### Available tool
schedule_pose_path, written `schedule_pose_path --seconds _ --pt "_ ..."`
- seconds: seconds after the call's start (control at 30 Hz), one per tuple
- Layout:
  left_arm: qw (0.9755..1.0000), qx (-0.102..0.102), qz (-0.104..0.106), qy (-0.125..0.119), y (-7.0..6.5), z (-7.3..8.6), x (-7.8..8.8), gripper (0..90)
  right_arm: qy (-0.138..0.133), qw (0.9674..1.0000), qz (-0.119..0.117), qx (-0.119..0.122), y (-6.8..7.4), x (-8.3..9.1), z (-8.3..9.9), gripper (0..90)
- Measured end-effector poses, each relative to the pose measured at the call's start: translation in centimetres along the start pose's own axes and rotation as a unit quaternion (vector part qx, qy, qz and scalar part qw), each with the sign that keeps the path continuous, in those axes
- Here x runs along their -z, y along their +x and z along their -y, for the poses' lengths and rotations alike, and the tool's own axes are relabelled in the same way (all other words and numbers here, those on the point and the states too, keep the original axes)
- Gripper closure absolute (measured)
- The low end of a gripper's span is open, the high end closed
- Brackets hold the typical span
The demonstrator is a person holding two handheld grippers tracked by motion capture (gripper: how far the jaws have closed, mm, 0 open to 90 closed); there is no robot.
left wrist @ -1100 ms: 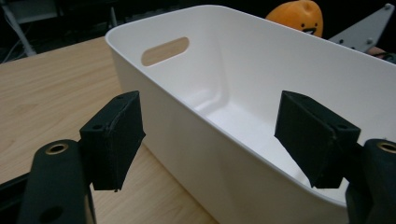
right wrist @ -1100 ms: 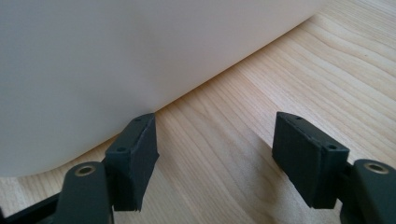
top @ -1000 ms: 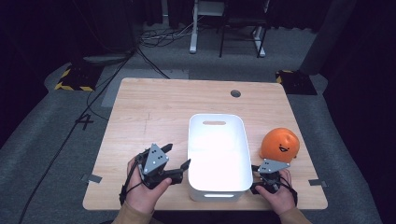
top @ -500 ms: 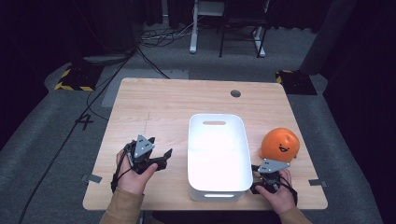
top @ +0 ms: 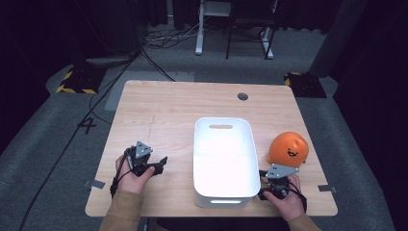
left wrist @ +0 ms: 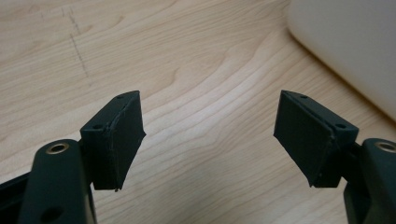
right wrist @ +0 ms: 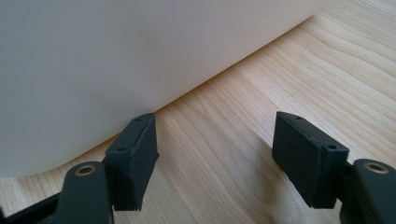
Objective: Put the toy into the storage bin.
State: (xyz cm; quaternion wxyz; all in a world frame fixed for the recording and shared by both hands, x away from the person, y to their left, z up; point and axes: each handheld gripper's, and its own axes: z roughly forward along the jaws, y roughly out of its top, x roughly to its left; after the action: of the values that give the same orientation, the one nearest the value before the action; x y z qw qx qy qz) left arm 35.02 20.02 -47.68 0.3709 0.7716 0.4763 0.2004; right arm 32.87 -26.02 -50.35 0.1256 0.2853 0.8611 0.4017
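A white plastic bin (top: 199, 155) stands empty on the wooden table (top: 168, 110), a little right of the middle. An orange ball with a smiling face (top: 287, 148) rests just right of the bin. My left gripper (top: 159, 165) lies low over the table left of the bin and is open, with bare wood between its jaws (left wrist: 210, 135); the bin's corner (left wrist: 345, 42) shows at the upper right of the left gripper view. My right gripper (top: 274, 179) sits at the bin's front right corner, below the ball, open and empty (right wrist: 215, 154), with the bin's wall (right wrist: 116, 56) close on its left.
A round cable hole (top: 243, 96) is in the table's far right part. Cables (top: 110, 96) trail over the grey floor at the left. Metal stand legs (top: 231, 38) rise beyond the table. Bare wood stretches across the table's far and left parts.
My left hand has moved left and down, away from the bin's side, to just above the table. The right hand, the bin and the ball have stayed put.
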Motion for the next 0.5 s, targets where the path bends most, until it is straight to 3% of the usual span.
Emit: schedule_pose_path --seconds 0.17,0.33,0.4,0.43,0.5 --pt "0.999 -0.028 -0.014 0.032 0.8 0.8 -1.1 24.2 -0.002 1.0 0.001 -0.003 -0.2 0.2 0.1 37.9" --pt "0.9977 -0.035 -0.016 0.055 1.1 1.4 -1.8 22.6 -0.005 1.0 0.004 -0.001 -0.1 0.3 0.2 40.8" --pt "0.9982 -0.032 -0.011 0.049 1.3 1.5 -2.0 20.4 -0.004 1.0 0.004 0.006 -0.2 0.4 0.3 41.5" --pt "0.9983 -0.016 0.005 0.056 1.7 1.5 -2.0 20.4 -0.005 1.0 0.003 0.0 -0.1 0.4 0.3 44.0" --pt "0.9981 -0.023 0.012 0.056 1.9 1.5 -2.1 19.8 -0.005 1.0 0.001 0.0 -0.1 0.5 0.3 46.7"
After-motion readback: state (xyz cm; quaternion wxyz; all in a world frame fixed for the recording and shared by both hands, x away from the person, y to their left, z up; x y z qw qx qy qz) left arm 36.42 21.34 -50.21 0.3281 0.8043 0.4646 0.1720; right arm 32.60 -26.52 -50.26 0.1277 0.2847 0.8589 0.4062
